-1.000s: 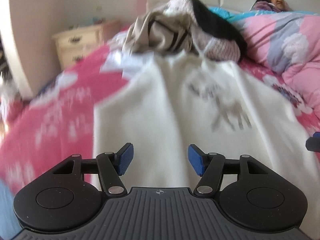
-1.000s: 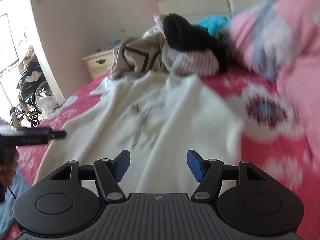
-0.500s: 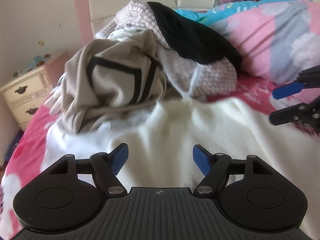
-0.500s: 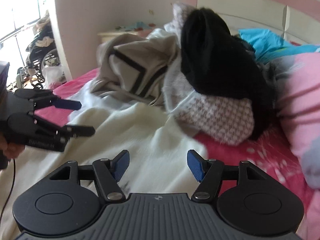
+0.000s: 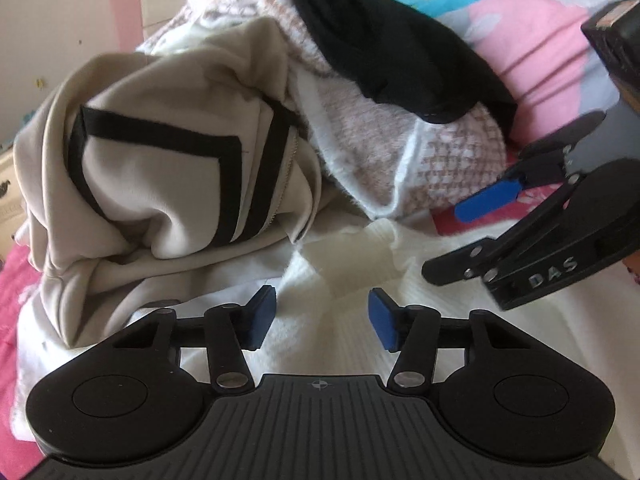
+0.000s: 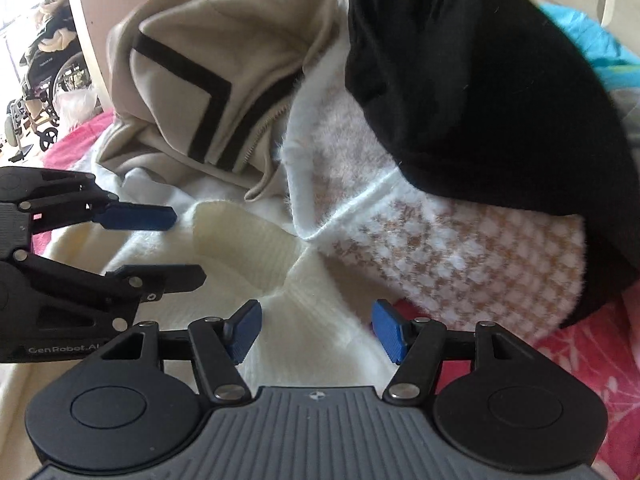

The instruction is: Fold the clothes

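Bed [image 6: 592, 352] first: it is pink and red, and all the clothes lie on it. Nothing looks folded yet. Past my tongs is a pile [image 5: 256, 128]: a tan top [image 6: 208, 92] with black stripes, a fuzzy pink checked one [image 6: 460, 252], and a black one [image 6: 480, 92] on top, all bunched up. So I think most of the job is left.

The cream sweater [image 6: 320, 320] lies spread out right under both my tongs. Its collar [image 5: 352, 248] is at the far end, next to the pile. So it runs long from me toward the pile, collar away.

My left tongs [image 5: 322, 316] and right tongs [image 6: 316, 330] have just been closing a bit. Both are spread apart and pinch nothing. Only sweater shows in the gaps.
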Action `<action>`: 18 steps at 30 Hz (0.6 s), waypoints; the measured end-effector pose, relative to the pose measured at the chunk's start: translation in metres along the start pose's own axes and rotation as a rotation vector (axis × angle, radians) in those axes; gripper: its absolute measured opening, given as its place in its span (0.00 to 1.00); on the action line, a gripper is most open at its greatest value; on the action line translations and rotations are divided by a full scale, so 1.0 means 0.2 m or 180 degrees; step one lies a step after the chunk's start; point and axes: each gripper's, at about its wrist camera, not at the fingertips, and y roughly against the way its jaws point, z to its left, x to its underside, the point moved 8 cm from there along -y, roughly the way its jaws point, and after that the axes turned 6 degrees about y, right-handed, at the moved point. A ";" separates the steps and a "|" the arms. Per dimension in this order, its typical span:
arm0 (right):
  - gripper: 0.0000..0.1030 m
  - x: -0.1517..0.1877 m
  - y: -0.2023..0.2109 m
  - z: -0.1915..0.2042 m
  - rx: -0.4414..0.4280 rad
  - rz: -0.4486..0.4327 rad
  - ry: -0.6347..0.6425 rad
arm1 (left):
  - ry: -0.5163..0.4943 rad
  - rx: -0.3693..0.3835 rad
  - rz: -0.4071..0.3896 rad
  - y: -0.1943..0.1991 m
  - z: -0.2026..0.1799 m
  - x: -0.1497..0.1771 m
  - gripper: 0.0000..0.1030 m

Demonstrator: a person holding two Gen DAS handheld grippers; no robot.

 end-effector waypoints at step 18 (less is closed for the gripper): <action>0.14 -0.03 0.16 0.04 0.0093 -0.0217 -0.0042 | 0.0205 -0.0140 -0.0185 0.04 0.07 -0.04 0.03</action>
